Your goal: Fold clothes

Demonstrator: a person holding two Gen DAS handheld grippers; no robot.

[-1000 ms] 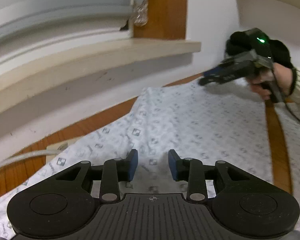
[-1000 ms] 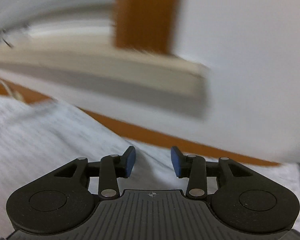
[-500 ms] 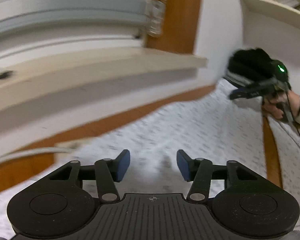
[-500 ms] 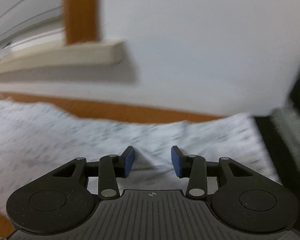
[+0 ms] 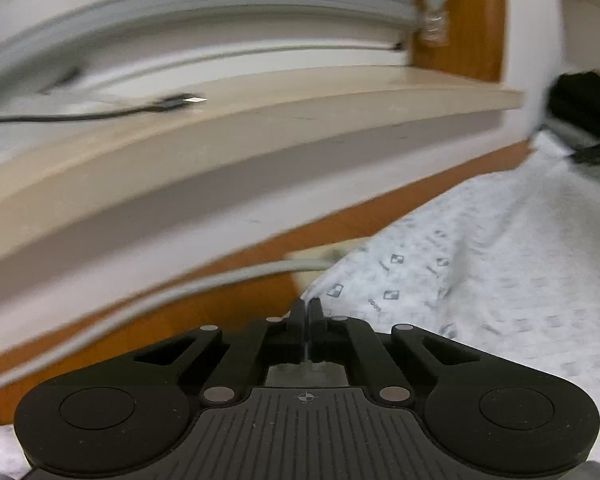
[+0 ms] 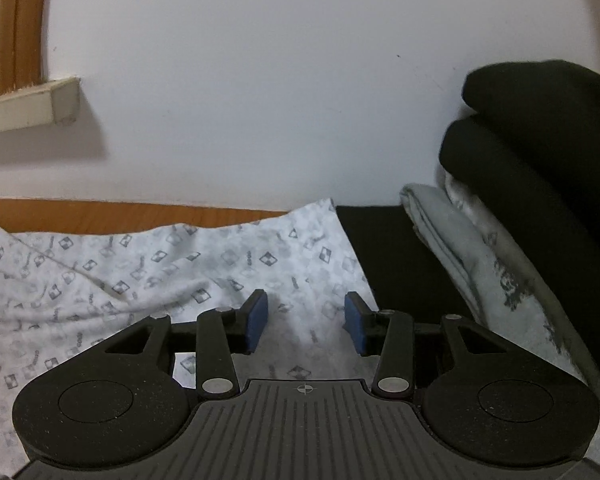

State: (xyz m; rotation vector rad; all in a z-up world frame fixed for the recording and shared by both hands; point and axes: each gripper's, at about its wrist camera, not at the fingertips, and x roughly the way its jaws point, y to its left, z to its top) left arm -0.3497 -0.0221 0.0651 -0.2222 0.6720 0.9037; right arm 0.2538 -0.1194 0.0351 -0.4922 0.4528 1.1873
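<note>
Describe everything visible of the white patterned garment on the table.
The white patterned garment is thin, soft-looking cloth printed with small grey diamond motifs. It lies spread out and creased on the wooden table, one corner reaching the wall beside a stack of folded clothes. The left hand-held gripper is shut at its edge, apparently pinching it. The right hand-held gripper hovers open over its corner.

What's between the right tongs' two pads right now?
Only patterned white garment lying flat below the open right tongs; nothing is pinched between them. The right wrist view shows it.
</note>
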